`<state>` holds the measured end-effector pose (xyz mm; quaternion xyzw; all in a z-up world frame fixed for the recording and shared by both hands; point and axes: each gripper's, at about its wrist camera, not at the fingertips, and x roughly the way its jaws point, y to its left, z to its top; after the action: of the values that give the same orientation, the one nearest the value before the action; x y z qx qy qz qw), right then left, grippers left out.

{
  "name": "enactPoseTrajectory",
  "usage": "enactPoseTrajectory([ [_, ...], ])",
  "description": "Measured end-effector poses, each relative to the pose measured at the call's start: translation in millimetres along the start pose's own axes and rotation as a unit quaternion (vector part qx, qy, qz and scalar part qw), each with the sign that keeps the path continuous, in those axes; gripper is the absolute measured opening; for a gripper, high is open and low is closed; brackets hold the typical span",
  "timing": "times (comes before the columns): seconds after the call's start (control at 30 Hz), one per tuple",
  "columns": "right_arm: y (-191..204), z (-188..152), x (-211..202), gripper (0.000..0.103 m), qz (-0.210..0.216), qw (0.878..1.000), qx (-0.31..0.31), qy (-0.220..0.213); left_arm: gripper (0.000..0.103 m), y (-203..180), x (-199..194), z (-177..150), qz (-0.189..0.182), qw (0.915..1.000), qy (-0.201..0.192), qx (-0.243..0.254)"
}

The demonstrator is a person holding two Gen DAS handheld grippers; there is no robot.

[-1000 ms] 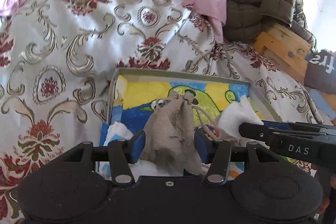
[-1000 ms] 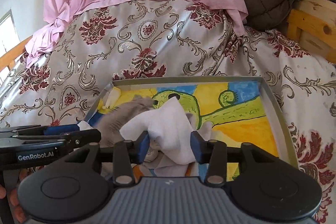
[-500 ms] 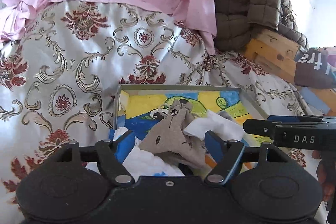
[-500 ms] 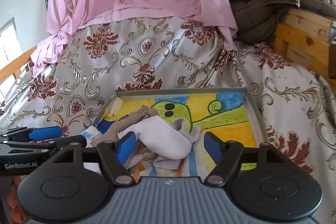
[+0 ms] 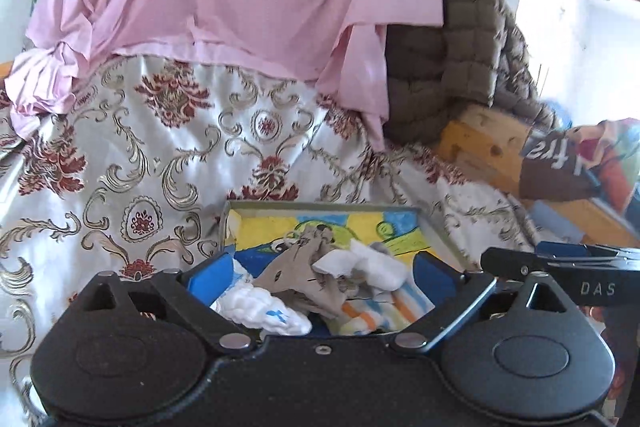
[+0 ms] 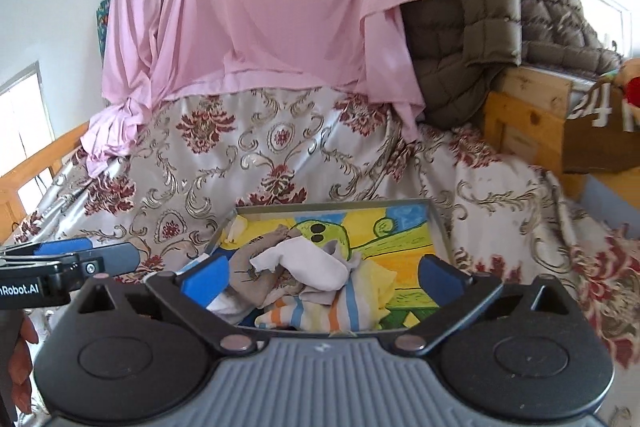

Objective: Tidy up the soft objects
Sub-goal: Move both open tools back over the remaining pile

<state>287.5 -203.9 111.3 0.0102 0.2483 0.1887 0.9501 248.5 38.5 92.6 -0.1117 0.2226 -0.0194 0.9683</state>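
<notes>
A shallow grey-rimmed tray (image 5: 320,205) with a bright cartoon drawing on its floor lies on the bed. Its near-left part holds a pile of soft items. These are a grey-brown sock (image 5: 304,267), a white cloth (image 5: 372,265), a fluffy white piece (image 5: 260,307) and a striped cloth (image 5: 376,311). My left gripper (image 5: 320,273) hangs above and short of the pile; its jaws are opening and its pads touch nothing. My right gripper (image 6: 323,274) stands the same way, jaws opening, over the white cloth (image 6: 308,263), the sock (image 6: 256,267) and the striped cloth (image 6: 320,311).
The tray rests on a floral satin bedspread (image 6: 280,147). A pink sheet (image 6: 260,7) and an olive quilted jacket (image 6: 480,7) hang behind it. A wooden bed frame (image 6: 528,107) and a printed box (image 6: 600,131) are on the right. The left gripper's side (image 6: 80,255) shows at the left edge.
Both grippers opened wide and pulled back and up from the tray. The left let go of the grey-brown sock and the right let go of the white cloth; both now lie on the pile.
</notes>
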Motion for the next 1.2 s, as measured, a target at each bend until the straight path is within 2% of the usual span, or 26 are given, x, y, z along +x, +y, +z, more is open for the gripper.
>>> enactPoseTrajectory([
  [0.23,13,-27,-51,0.103,-0.004,1.0,0.016,-0.018,0.102,-7,-55,-21,-0.001,0.9991,-0.037,-0.018],
  [0.47,28,-56,-90,0.103,-0.014,0.999,0.021,-0.041,0.102,-13,-107,-54,0.015,0.9979,-0.061,0.017],
  [0.67,37,-81,-106,0.103,-0.026,0.998,0.028,-0.049,0.102,-14,-142,-83,0.035,0.9952,-0.078,0.047],
  [0.97,51,-121,-109,0.103,-0.036,0.999,0.024,-0.022,0.102,0,-154,-104,0.064,0.9966,-0.05,0.015],
  [1.1,52,-140,-109,0.103,-0.036,0.999,0.024,-0.015,0.102,6,-152,-117,0.077,0.9969,-0.006,-0.018],
  [1.2,51,-153,-107,0.103,-0.037,0.999,0.023,0.0,0.102,9,-150,-130,0.085,0.9961,0.022,-0.012],
])
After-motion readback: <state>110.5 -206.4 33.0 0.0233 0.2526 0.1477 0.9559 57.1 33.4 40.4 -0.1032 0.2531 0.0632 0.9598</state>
